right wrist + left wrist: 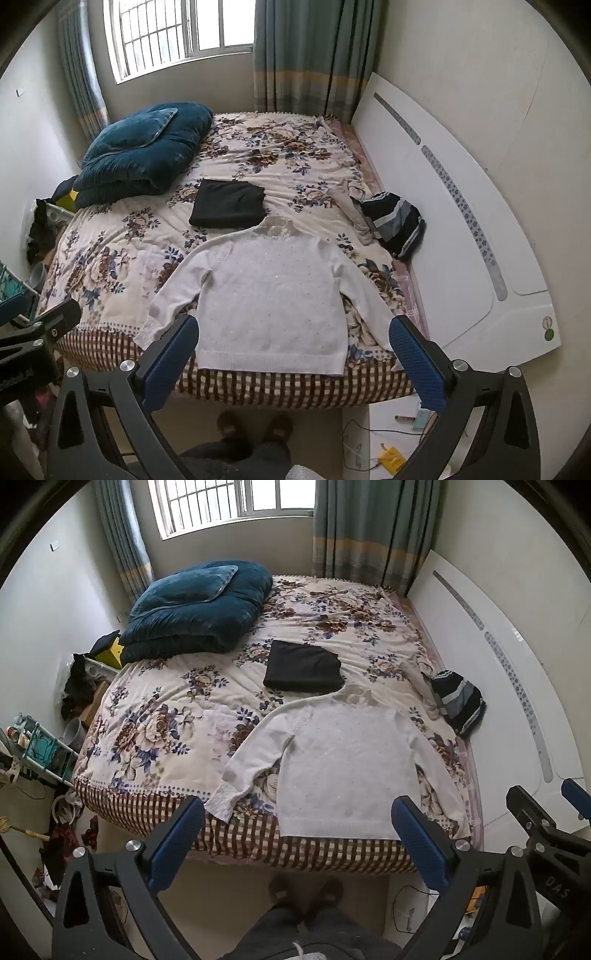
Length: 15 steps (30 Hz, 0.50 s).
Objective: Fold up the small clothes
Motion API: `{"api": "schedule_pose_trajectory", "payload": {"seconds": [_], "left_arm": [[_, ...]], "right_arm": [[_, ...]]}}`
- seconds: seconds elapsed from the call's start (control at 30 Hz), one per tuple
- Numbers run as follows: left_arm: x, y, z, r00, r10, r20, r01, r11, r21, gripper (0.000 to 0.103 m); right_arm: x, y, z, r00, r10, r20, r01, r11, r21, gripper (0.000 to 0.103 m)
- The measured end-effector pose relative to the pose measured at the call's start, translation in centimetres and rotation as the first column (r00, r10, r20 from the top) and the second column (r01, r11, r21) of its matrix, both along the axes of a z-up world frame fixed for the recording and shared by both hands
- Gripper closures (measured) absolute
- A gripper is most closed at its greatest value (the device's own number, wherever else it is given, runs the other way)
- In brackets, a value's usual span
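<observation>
A small white sweater (343, 764) (273, 295) lies flat on the floral bed cover (177, 716) (110, 258), hem at the near edge, both sleeves spread outward. Behind it sits a folded black garment (303, 666) (229, 203). A crumpled dark striped garment (460, 701) (397, 225) rests at the bed's right side. My left gripper (299, 812) hangs open above the bed's near edge, nothing between its blue pads. My right gripper (295, 332) is also open and empty, just short of the sweater's hem. The right gripper's tip (546, 812) shows at the right of the left wrist view.
A teal folded quilt (199, 613) (144, 151) lies at the bed's far left. A white headboard (480, 657) (443, 206) runs along the right. The person's slippered feet (306, 886) (255, 424) stand on the floor before the bed. Clutter (55, 738) lines the left floor.
</observation>
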State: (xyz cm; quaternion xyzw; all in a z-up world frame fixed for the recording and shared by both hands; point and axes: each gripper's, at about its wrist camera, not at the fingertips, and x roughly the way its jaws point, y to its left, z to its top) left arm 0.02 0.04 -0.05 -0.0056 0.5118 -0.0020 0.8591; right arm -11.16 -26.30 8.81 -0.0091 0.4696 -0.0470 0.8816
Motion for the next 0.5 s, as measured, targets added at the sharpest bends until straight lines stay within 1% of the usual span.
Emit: {"api": "schedule_pose_trajectory", "payload": {"seconds": [0.2, 0.23, 0.47, 0.5], "left_arm": [[0.33, 0.20, 0.06, 1.000, -0.003, -0.010, 0.003, 1.000, 0.007, 0.000], [0.00, -0.03, 0.01, 1.000, 0.001, 0.006, -0.001, 1.000, 0.007, 0.000], [0.09, 0.00, -0.19, 1.000, -0.007, 0.005, 0.007, 1.000, 0.005, 0.000], [-0.28, 0.57, 0.03, 1.000, -0.002, 0.005, 0.002, 1.000, 0.003, 0.000]], "right_arm": [[-0.05, 0.12, 0.19, 1.000, 0.001, 0.000, -0.001, 1.000, -0.010, 0.000], [-0.05, 0.13, 0.25, 1.000, 0.000, 0.000, 0.000, 1.000, -0.009, 0.000], [-0.12, -0.16, 0.11, 1.000, -0.003, 0.001, 0.003, 1.000, -0.011, 0.000], [-0.12, -0.20, 0.07, 1.000, -0.005, 0.001, 0.005, 1.000, -0.011, 0.000]]}}
